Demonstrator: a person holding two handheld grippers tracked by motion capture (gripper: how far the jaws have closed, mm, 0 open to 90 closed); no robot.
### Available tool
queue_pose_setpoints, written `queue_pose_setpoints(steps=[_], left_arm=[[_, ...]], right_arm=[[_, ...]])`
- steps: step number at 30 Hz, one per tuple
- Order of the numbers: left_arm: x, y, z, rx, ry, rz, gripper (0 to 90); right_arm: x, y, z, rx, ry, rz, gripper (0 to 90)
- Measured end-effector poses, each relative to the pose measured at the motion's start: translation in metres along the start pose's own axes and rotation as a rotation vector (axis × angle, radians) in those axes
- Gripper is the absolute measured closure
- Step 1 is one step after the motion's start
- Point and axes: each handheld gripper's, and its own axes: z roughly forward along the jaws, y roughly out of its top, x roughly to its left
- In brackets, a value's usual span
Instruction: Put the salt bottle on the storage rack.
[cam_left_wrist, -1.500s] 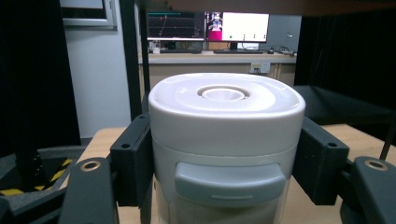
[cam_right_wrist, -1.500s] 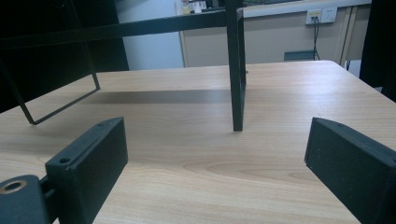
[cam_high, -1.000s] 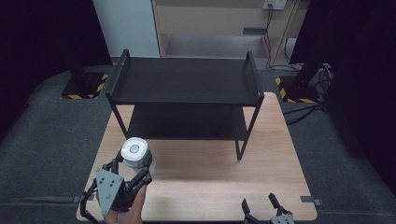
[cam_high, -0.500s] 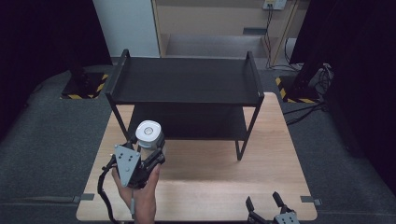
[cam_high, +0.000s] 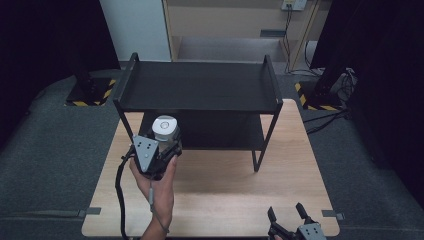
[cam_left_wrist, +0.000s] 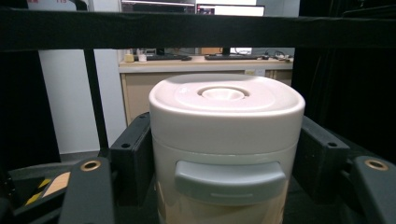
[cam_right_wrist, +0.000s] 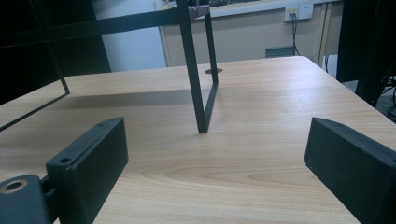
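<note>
A white canister with a round lid and a grey latch is held upright in my left gripper, whose jaws are shut on its sides. It hangs at the front left of the black two-tier shelf, level with the gap above the lower tier. In the left gripper view the canister sits between the two black pads, with the shelf's top board just above it. My right gripper stands open low over the table's front right edge; in its own view the right gripper has wide jaws with nothing between them.
The wooden table carries the shelf at its back half. The shelf's front right leg stands ahead of the right gripper. Dark carpet surrounds the table, and a cabinet stands beyond it.
My left gripper has carried the canister forward and to the right, from the table's front left up to the shelf's front. The right gripper has stayed in place.
</note>
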Motion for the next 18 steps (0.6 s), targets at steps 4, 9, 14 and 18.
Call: queue_pose_setpoints(steps=[4,9,14,18], left_arm=[[0.001,0.002,0.011,0.005,0.006,-0.001,30.7],[0.000,0.004,0.022,0.015,0.006,0.005,30.7],[0.001,0.002,0.032,0.017,0.014,-0.003,30.7],[0.002,0.001,0.039,0.019,0.028,-0.003,30.7]], right_arm=[[-0.002,0.000,0.003,0.003,-0.006,0.001,6.3],[-0.003,0.000,0.005,0.004,-0.009,0.003,6.3],[-0.004,0.000,0.007,0.007,-0.014,0.003,6.3],[-0.006,0.000,0.008,0.010,-0.019,0.002,6.4]])
